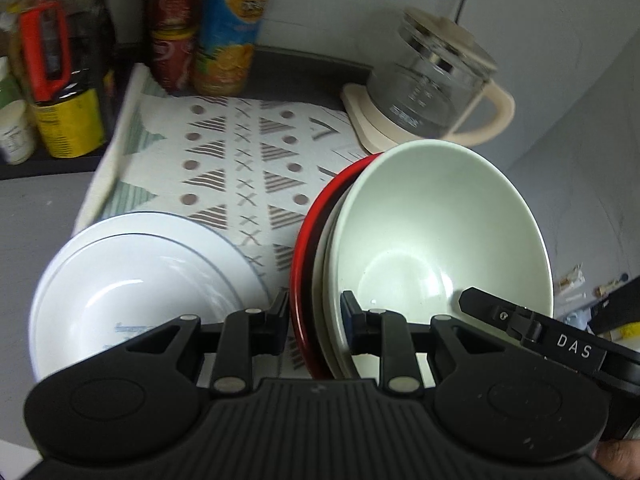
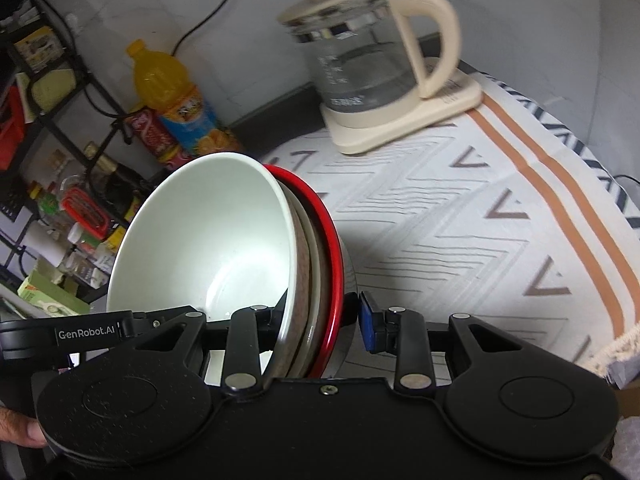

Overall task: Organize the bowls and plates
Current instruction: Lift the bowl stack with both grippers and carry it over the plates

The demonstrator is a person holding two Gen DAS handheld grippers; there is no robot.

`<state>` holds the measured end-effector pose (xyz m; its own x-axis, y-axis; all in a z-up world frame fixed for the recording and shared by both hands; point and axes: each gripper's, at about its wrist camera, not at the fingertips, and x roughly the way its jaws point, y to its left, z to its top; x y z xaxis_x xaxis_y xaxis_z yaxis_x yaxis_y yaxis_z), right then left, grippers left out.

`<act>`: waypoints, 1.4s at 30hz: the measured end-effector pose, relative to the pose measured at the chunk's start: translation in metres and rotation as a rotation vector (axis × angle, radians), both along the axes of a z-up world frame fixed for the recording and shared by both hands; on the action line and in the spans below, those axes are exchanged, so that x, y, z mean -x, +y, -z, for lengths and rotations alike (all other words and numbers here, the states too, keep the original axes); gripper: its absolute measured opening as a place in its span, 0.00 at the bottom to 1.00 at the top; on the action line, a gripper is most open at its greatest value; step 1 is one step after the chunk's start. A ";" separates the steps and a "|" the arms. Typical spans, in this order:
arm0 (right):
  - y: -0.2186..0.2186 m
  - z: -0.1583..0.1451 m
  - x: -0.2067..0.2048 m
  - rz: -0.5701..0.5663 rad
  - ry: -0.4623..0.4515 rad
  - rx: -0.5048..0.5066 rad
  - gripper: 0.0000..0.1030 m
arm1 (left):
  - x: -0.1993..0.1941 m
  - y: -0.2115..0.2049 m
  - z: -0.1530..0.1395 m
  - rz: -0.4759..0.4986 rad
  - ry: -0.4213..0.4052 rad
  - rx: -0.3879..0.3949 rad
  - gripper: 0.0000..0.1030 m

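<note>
A nested stack of bowls (image 1: 432,232) hangs tilted above the patterned cloth: a pale green bowl inside, cream ones under it, a red bowl (image 1: 304,248) outermost. My left gripper (image 1: 316,312) is shut on the stack's rim at one side. My right gripper (image 2: 326,316) is shut on the rim of the same stack of bowls (image 2: 216,232) at the other side. One of the right gripper's fingers (image 1: 492,310) reaches into the green bowl. A white bowl on a white plate (image 1: 136,288) rests on the cloth at the lower left.
A glass kettle (image 1: 432,92) (image 2: 360,56) on its cream base stands at the back of the patterned cloth (image 2: 480,220). An orange juice bottle (image 2: 176,96) and red cans (image 1: 172,24) stand by the wall. A crowded shelf (image 2: 52,160) is at the left.
</note>
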<state>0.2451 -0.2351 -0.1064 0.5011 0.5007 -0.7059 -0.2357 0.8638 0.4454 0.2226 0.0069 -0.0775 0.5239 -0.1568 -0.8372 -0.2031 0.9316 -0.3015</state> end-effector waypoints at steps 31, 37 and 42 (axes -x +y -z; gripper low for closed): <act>0.144 -0.009 0.007 -0.336 0.003 0.017 0.30 | 0.077 0.124 0.005 -0.331 0.052 0.011 0.24; 0.156 0.000 0.010 -0.361 0.035 0.034 0.30 | 0.082 0.132 0.016 -0.349 0.092 0.023 0.24; 0.160 0.005 0.012 -0.380 0.057 0.049 0.30 | 0.082 0.136 0.021 -0.357 0.109 0.028 0.24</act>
<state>0.2332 -0.0754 -0.1112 0.2452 0.6082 -0.7550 -0.5191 0.7401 0.4276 0.1406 0.1427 -0.0988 0.4580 -0.0041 -0.8889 -0.5462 0.7876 -0.2851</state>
